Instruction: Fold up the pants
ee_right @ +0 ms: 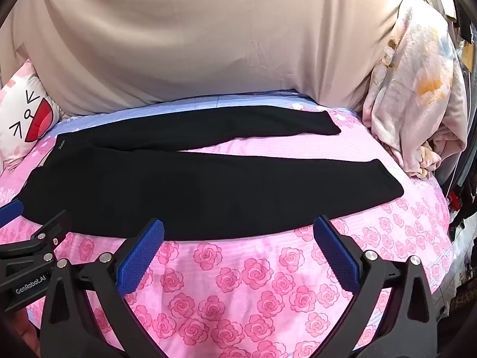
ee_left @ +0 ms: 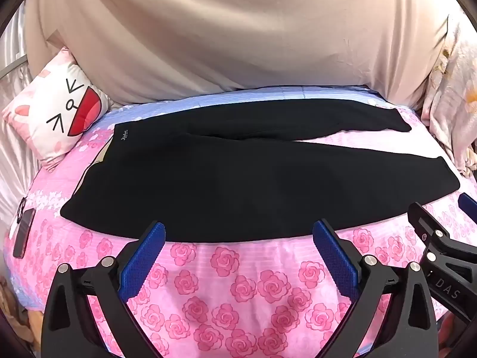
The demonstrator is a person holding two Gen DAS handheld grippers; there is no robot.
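Observation:
Black pants [ee_left: 238, 185] lie flat on a pink rose-print bed cover [ee_left: 238, 283], waistband to the left, two legs spread to the right. They also show in the right wrist view [ee_right: 193, 191]. My left gripper [ee_left: 238, 232] is open and empty, its blue pads just at the pants' near edge. My right gripper [ee_right: 238, 229] is open and empty at the near edge of the front leg. The right gripper also shows at the right edge of the left wrist view [ee_left: 441, 226], and the left gripper at the left edge of the right wrist view [ee_right: 32, 217].
A white cartoon-face pillow [ee_left: 59, 113] lies at the left. A beige sheet [ee_left: 238, 35] hangs behind the bed. A crumpled floral blanket [ee_right: 417, 89] is piled at the right. A dark phone [ee_left: 23, 232] lies on the bed's left edge.

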